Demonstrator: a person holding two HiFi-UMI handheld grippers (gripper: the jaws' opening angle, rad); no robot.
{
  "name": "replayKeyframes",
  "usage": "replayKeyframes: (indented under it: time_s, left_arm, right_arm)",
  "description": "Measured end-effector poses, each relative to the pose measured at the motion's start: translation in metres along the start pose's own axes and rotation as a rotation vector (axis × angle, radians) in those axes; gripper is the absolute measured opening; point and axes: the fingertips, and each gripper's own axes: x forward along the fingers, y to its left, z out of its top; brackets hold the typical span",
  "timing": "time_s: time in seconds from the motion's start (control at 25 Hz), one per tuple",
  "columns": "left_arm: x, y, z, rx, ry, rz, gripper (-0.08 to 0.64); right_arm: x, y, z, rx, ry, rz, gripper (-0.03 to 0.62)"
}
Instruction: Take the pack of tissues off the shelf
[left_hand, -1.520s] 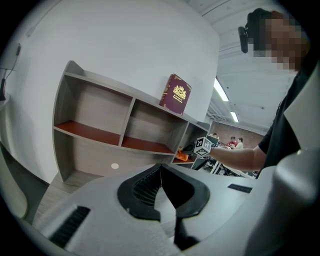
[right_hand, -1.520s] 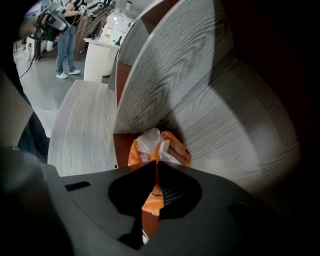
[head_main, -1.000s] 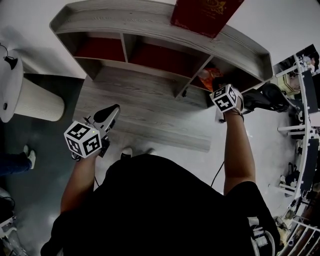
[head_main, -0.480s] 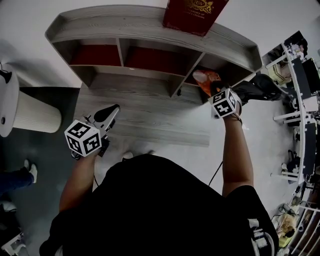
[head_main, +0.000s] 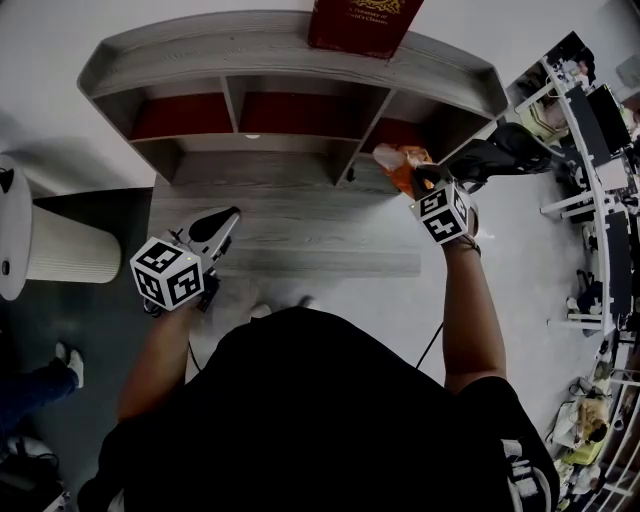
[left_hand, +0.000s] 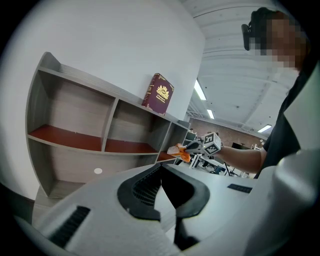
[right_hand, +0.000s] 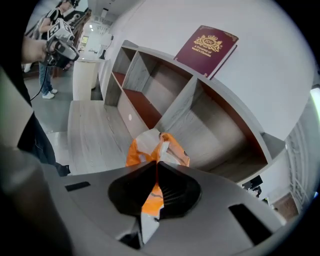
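The tissue pack (head_main: 397, 163), orange and white, hangs in front of the shelf's right compartment, clear of the grey wooden shelf (head_main: 300, 52). My right gripper (head_main: 418, 183) is shut on it. In the right gripper view the tissue pack (right_hand: 158, 146) is pinched between the closed jaws of the right gripper (right_hand: 156, 163), its wrapper sticking out beyond the tips. The left gripper view shows the same tissue pack (left_hand: 181, 150) far off. My left gripper (head_main: 222, 219) is low at the left over the wooden platform, and the left gripper (left_hand: 160, 166) is shut on nothing.
A dark red book (head_main: 362, 20) stands on top of the shelf. A low wooden platform (head_main: 300, 235) lies before it. A white round stand (head_main: 62, 245) is at the left. A black chair (head_main: 495, 158) and desks (head_main: 600, 130) crowd the right.
My right gripper has drawn the tissue pack out of the right compartment, towards me and a little left. The left gripper has stayed where it was.
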Motion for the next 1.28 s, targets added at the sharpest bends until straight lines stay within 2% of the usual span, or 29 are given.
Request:
replayKeyframes:
  time_s: [0.4, 0.84, 1.0, 1.28]
  left_arm:
    - [-0.001, -0.001, -0.008, 0.004, 0.032, -0.037, 0.017]
    - [0.004, 0.005, -0.032, -0.006, 0.079, -0.031, 0.017]
    - [0.007, 0.005, -0.030, -0.006, 0.078, -0.035, 0.017]
    - [0.013, -0.007, -0.038, 0.039, 0.102, -0.036, 0.017]
  right_arm:
    - [-0.011, 0.034, -0.003, 0.024, 0.007, 0.025, 0.015]
    - [0.005, 0.089, -0.005, 0.034, 0.011, 0.113, 0.015]
    - [0.017, 0.104, -0.007, 0.037, 0.012, 0.140, 0.015]
    - [0.028, 0.125, -0.023, 0.049, 0.031, 0.166, 0.015]
